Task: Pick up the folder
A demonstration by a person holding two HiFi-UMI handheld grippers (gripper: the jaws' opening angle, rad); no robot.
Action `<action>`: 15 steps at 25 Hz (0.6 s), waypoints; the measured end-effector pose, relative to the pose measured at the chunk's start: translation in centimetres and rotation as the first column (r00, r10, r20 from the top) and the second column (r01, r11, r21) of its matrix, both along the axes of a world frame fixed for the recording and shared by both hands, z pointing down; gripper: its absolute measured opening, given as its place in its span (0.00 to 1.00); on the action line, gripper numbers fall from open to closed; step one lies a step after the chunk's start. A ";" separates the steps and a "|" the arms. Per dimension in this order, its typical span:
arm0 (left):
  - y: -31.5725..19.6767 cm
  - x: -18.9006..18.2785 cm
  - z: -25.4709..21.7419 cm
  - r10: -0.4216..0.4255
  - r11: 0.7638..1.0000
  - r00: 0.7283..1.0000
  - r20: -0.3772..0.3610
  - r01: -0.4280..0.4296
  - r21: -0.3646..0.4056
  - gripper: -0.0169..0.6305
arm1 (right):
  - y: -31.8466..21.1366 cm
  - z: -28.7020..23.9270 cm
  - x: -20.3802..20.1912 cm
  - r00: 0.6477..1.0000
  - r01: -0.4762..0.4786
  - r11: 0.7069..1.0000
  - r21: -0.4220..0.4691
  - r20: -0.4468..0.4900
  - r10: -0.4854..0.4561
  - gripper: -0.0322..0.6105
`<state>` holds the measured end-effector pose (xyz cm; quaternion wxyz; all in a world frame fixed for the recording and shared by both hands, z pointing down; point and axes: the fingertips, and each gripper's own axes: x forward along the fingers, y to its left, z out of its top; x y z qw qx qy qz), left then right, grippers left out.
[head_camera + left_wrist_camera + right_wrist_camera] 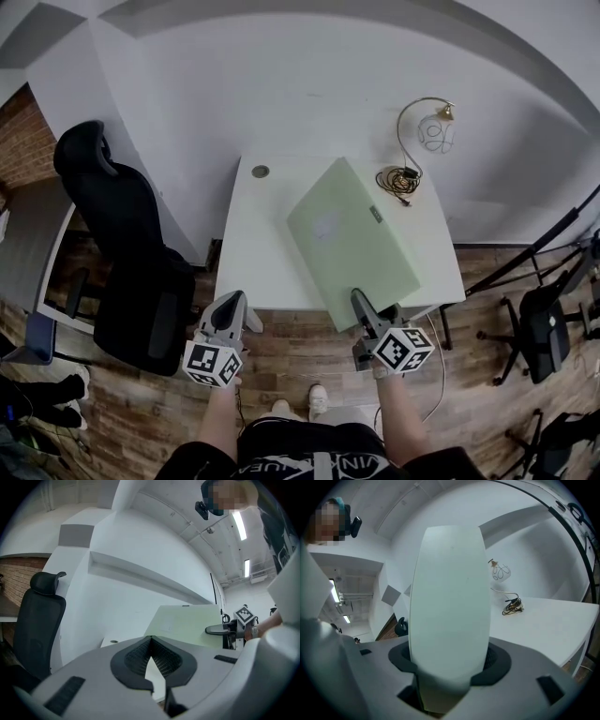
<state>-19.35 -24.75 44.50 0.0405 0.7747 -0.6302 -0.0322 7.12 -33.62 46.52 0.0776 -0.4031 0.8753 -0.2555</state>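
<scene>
We hold both arms out in front of us in the lower part of the head view, forearms running up from the bottom edge and the two tools pointing level toward the white desk (251, 246). The right gripper (359, 298) sits just right of centre, its marker cube (404, 348) turned up toward us. Its jaws are pinched on the near edge of the pale green folder (354, 239). In the right gripper view the folder fills the middle of the frame, rising from between the pads.

The folder lies slantwise over the right half of the desk. Its gripped edge overhangs the desk's front edge, and its far corner points toward the coiled cable (399, 180) and the curved brass lamp (434, 131) in the upper right. We cannot tell whether its far end touches the desktop.

The left gripper (238, 296) hangs at lower left, off the front edge of the desk and well apart from the folder. Its jaws are pressed together at the tips with nothing between them, and its own cube (213, 363) faces us. A black office chair (131, 253) stands at the left, beside the desk, on the wood floor.
</scene>
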 end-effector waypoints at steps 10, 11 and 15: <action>-0.5 -0.1 -2.1 -0.006 1.000 1.000 -0.014 0.006 0.030 0.05 | 0.0 -1.5 0.9 0.999 -0.019 0.999 0.046 -0.029 0.020 0.50; -0.5 0.0 -2.2 -0.004 0.999 1.000 -0.014 0.005 0.034 0.05 | 0.0 -1.7 1.0 0.999 -0.022 0.999 0.049 -0.026 0.023 0.50; -0.6 0.3 -2.9 0.000 0.999 1.000 -0.007 0.000 0.042 0.05 | 0.1 -2.1 1.4 0.999 -0.031 0.998 0.058 -0.023 0.033 0.50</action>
